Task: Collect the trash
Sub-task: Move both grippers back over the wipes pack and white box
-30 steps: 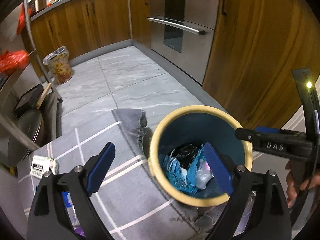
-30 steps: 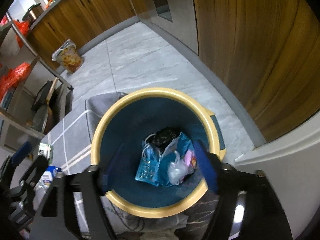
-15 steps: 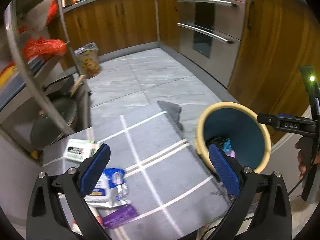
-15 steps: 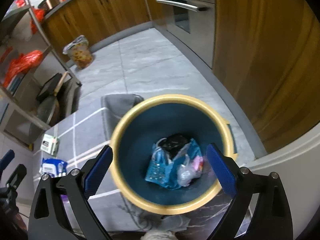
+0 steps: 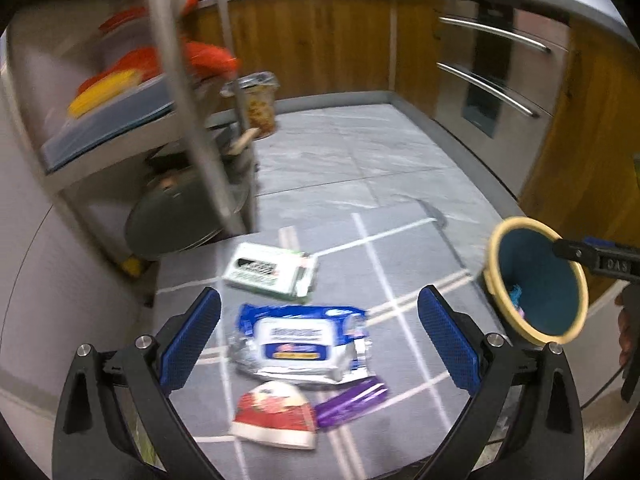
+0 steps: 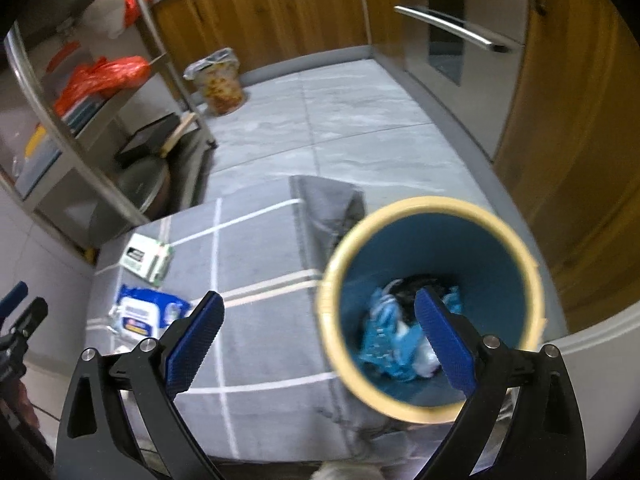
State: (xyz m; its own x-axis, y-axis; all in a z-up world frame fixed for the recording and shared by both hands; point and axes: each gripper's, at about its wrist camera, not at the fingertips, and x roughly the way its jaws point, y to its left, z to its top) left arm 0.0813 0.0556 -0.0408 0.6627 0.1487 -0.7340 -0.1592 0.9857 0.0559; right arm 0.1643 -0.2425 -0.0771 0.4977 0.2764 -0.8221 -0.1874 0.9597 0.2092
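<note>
Blue and silver, the wipes pack (image 5: 299,343) lies on the grey desk (image 5: 400,280) straight ahead of the left gripper (image 5: 319,338), framed by its fingers (image 5: 191,340) but not touched. Just below it lie a red wrapper (image 5: 274,414) and a purple wrapper (image 5: 352,401), the three nearly touching. A white and green box (image 5: 272,271) sits a little farther up the desk.

The bin (image 6: 432,304), teal inside with a cream rim, stands at the desk's right edge. It already holds crumpled blue, white and black trash (image 6: 400,332), so part of the job looks done. Four pieces are left on the desk.

Both pairs of fingers are spread wide and empty. The right gripper (image 6: 316,340) hangs over the bin's near rim, one finger in front of the bin mouth, the other over bare desk.

A grey cloth (image 6: 328,204) droops over the desk's far corner beside the bin. A steel shelf rack (image 5: 192,100) with orange bags (image 6: 100,76) stands to the left, wood cabinets and an oven beyond, and a lined floor bin (image 6: 218,80) by the far wall. Nothing blocks the way to the wrappers; their closeness may make picking one alone fiddly.
</note>
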